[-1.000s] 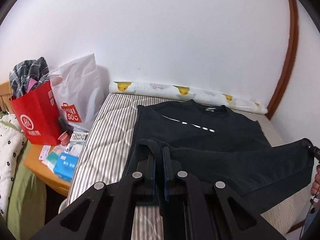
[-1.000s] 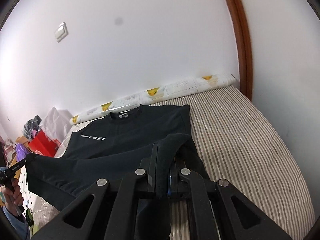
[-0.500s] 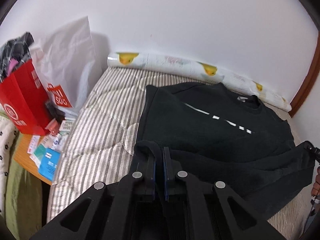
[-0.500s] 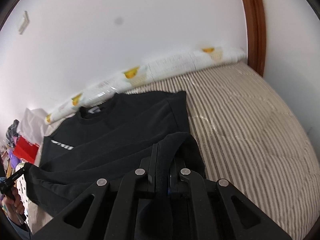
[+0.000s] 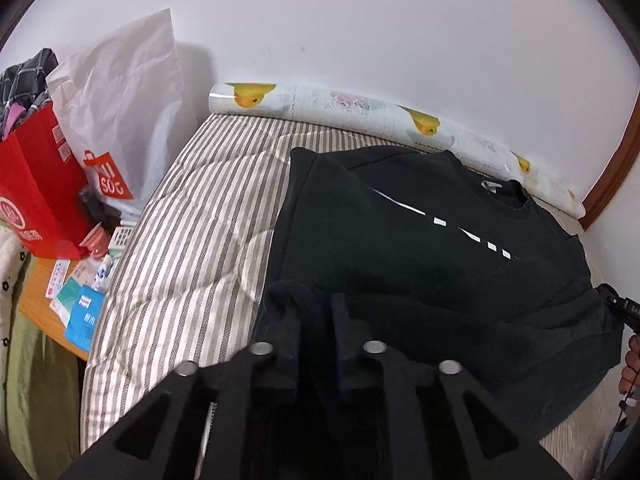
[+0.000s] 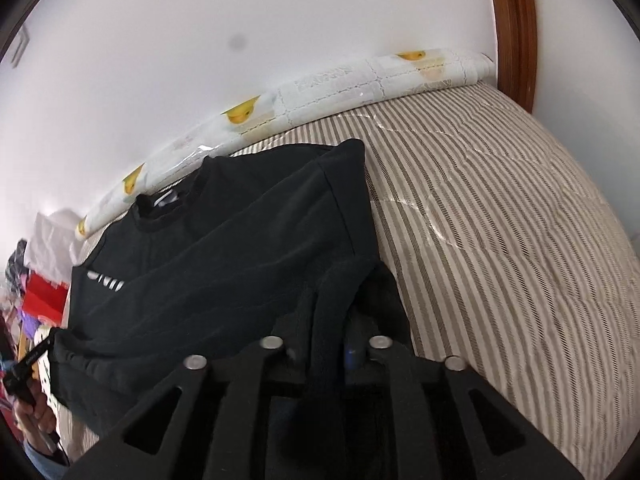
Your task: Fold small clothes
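A black sweatshirt [image 5: 400, 240] with a white dashed chest print lies on the striped bed, collar toward the wall; it also shows in the right wrist view [image 6: 240, 248]. My left gripper [image 5: 318, 304] is shut on the hem's left corner. My right gripper [image 6: 332, 312] is shut on the hem's right corner. The hem hangs lifted between them, carried over the lower body of the sweatshirt. The fingertips are wrapped in cloth.
A striped quilted mattress [image 5: 192, 248] runs to a white wall, with a duck-print roll [image 5: 360, 116] along it. A red bag [image 5: 36, 184], a white shopping bag [image 5: 120, 92] and small packets [image 5: 84, 312] stand on a wooden side table at left. A wooden frame [image 6: 516, 28] stands at right.
Both grippers have carried the lifted hem forward toward the collar and tilted down. The fold now covers more of the sweatshirt's body.
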### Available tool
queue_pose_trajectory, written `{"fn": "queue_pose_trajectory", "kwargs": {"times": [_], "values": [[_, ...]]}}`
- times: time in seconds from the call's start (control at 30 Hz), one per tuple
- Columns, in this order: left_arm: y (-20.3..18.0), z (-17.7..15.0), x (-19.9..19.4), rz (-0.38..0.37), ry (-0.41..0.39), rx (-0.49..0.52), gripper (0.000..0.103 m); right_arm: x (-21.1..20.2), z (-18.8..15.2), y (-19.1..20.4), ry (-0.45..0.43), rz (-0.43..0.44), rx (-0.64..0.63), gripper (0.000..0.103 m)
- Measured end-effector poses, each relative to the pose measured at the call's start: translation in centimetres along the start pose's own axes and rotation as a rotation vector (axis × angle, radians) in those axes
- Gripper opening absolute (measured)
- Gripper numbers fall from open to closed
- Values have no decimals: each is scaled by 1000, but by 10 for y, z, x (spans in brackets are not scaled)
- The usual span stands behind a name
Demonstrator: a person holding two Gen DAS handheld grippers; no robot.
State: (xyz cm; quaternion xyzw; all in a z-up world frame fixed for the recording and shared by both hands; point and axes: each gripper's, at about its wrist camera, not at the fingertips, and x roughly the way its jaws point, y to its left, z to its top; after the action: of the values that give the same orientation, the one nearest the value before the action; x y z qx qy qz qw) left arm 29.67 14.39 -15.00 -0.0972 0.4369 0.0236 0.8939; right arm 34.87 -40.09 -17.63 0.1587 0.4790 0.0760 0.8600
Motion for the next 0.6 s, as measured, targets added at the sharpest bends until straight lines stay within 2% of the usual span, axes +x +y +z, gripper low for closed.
{"fn": "queue_pose_trajectory", "kwargs": {"times": [0.03, 0.07, 0.17, 0.27, 0.4, 0.5, 0.57, 0.6], "values": [[0, -1, -5, -5, 2, 3, 30, -9, -5, 3, -1, 15, -38, 44], [0, -2, -9, -10, 2, 6, 37, -19, -9, 6, -13, 15, -72, 47], [-2, -10, -26, -22, -14, 27, 51, -48, -27, 13, -47, -36, -142, 49], [-4, -23, -44, -36, -35, 50, 55, -71, -48, 14, -59, -14, -158, 49], [-3, -47, -57, -72, -18, 49, 55, -87, -79, 23, -79, 21, -165, 49], [-3, -64, -61, -82, -2, 52, 55, -87, -99, 35, -82, 51, -199, 40], [-3, -75, -63, -86, 10, 56, 55, -80, -109, 43, -57, 66, -220, 29], [-4, -80, -63, -91, 19, 62, 55, -74, -114, 46, -37, 74, -222, 27]]}}
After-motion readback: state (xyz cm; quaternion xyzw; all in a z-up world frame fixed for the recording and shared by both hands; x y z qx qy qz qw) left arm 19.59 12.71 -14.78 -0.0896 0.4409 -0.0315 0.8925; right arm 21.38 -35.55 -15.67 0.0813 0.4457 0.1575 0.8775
